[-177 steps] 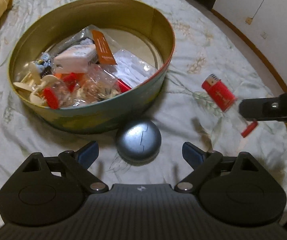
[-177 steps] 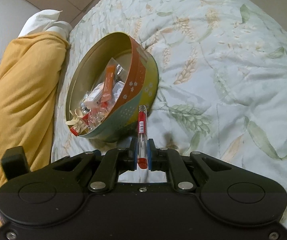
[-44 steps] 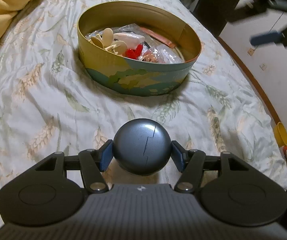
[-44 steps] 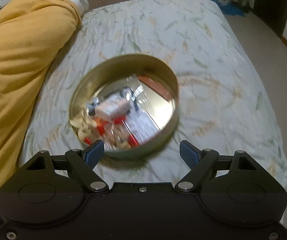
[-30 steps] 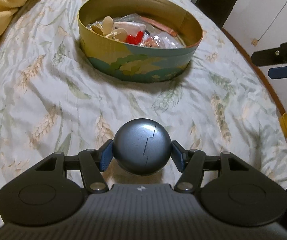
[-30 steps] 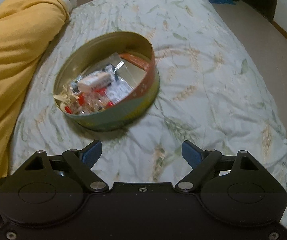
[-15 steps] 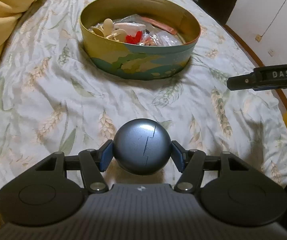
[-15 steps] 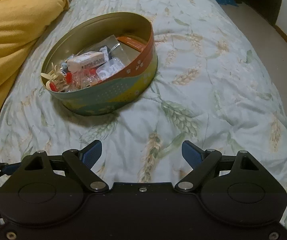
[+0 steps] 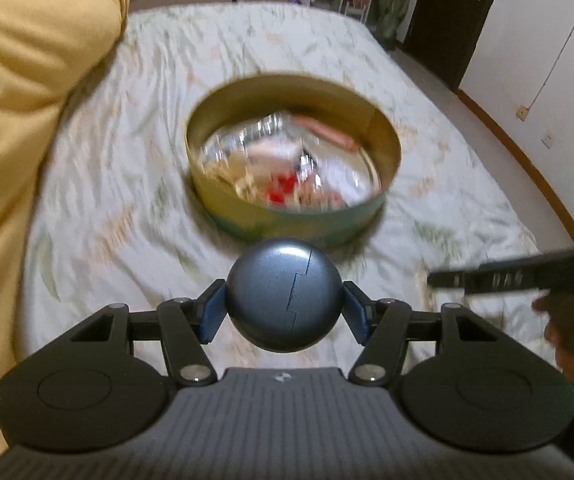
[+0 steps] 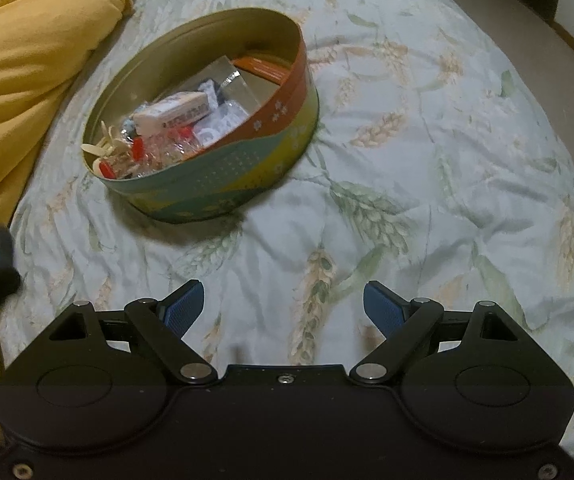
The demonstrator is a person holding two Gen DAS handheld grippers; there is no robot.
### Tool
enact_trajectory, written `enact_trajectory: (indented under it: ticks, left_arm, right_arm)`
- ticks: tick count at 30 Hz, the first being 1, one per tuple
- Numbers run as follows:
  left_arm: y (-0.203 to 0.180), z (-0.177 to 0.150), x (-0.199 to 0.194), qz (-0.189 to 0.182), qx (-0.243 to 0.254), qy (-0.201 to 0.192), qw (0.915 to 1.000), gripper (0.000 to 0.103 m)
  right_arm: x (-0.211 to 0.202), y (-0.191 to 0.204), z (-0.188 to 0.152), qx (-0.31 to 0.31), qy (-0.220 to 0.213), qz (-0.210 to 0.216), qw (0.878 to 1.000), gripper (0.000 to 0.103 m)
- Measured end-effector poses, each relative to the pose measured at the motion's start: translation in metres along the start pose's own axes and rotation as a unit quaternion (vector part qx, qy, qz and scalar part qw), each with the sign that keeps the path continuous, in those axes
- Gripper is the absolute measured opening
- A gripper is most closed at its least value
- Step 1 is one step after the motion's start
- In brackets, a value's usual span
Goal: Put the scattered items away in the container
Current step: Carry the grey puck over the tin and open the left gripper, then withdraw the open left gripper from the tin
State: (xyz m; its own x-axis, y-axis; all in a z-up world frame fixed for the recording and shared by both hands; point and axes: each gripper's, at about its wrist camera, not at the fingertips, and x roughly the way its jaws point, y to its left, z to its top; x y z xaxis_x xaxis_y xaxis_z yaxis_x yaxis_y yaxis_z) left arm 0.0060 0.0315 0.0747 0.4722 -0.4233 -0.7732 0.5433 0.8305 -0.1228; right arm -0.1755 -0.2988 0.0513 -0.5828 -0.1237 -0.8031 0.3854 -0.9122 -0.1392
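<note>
Left gripper point(image 9: 285, 310) clamped on round grey case point(image 9: 285, 292) — held above bed point(image 10: 427, 184) just short of round tin point(image 10: 215, 188), tin cluttered with small items, right gripper point(image 10: 283, 308) spread wide — empty, over bedspread.

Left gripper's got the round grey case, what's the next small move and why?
Probably carry the round grey case forward until it is above the tin, then open. The left gripper clamps it short of the near wall, over the bedsheet.
</note>
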Motion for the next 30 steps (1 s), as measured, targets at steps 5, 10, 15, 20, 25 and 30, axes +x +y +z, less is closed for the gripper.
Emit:
enact_trajectory:
  ticks: [5,10,15,20,25,30]
  left_arm:
    - [-0.005,0.034,0.000,0.002,0.018,-0.017,0.9997,0.063]
    - [-0.018,0.070,0.015,0.006,0.044,-0.026,0.9987,0.063]
    - [-0.027,0.106,0.043,0.006,0.048,-0.026,0.9985,0.064]
    - [-0.030,0.139,0.071,0.010,0.044,-0.036,0.9983,0.064]
    - [-0.028,0.162,0.076,0.036,0.030,-0.086,0.9951,0.103]
    - [-0.019,0.163,0.078,0.044,0.022,-0.059,0.9970,0.103]
  right_arm:
    - [0.006,0.004,-0.001,-0.009,0.011,0.002,1.000,0.087]
    - [0.012,0.009,-0.002,-0.020,0.020,0.005,1.000,0.087]
    - [0.017,0.008,-0.002,-0.018,0.024,0.011,0.999,0.087]
    - [0.023,0.005,0.000,-0.014,0.028,0.016,0.999,0.087]
    - [0.027,0.002,0.001,-0.010,0.027,0.021,0.999,0.087]
    - [0.029,-0.002,0.003,-0.002,0.027,0.022,0.999,0.087]
